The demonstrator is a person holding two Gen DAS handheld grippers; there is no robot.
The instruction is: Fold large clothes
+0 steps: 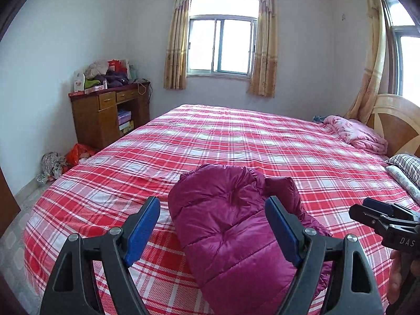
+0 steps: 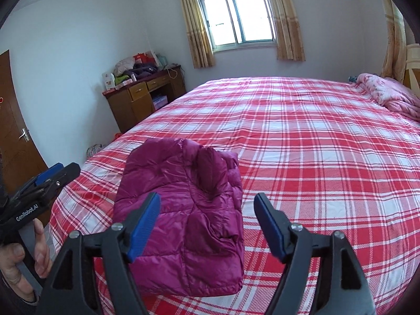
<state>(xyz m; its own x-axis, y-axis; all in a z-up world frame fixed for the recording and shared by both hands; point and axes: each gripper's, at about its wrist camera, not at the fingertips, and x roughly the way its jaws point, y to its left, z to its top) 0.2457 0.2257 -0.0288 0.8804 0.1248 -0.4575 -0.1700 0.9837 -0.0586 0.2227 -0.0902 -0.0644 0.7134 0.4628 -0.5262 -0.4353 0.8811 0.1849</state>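
Observation:
A magenta quilted down jacket point(image 1: 231, 225) lies folded into a compact rectangle on the near part of the red plaid bed point(image 1: 236, 136). It also shows in the right wrist view point(image 2: 183, 215). My left gripper point(image 1: 212, 207) is open and empty, hovering just above the jacket's near end, its fingers astride it. My right gripper point(image 2: 207, 204) is open and empty, above the jacket's right edge. The right gripper also appears at the right edge of the left wrist view point(image 1: 378, 212); the left gripper appears at the left of the right wrist view point(image 2: 55, 174).
A pink quilt point(image 1: 357, 134) and striped pillows point(image 1: 407, 165) lie by the wooden headboard point(image 1: 396, 115) at the right. A wooden desk point(image 1: 110, 113) piled with clothes stands by the left wall, with bags point(image 1: 65, 160) on the floor. A brown door point(image 2: 15, 120) is at the far left.

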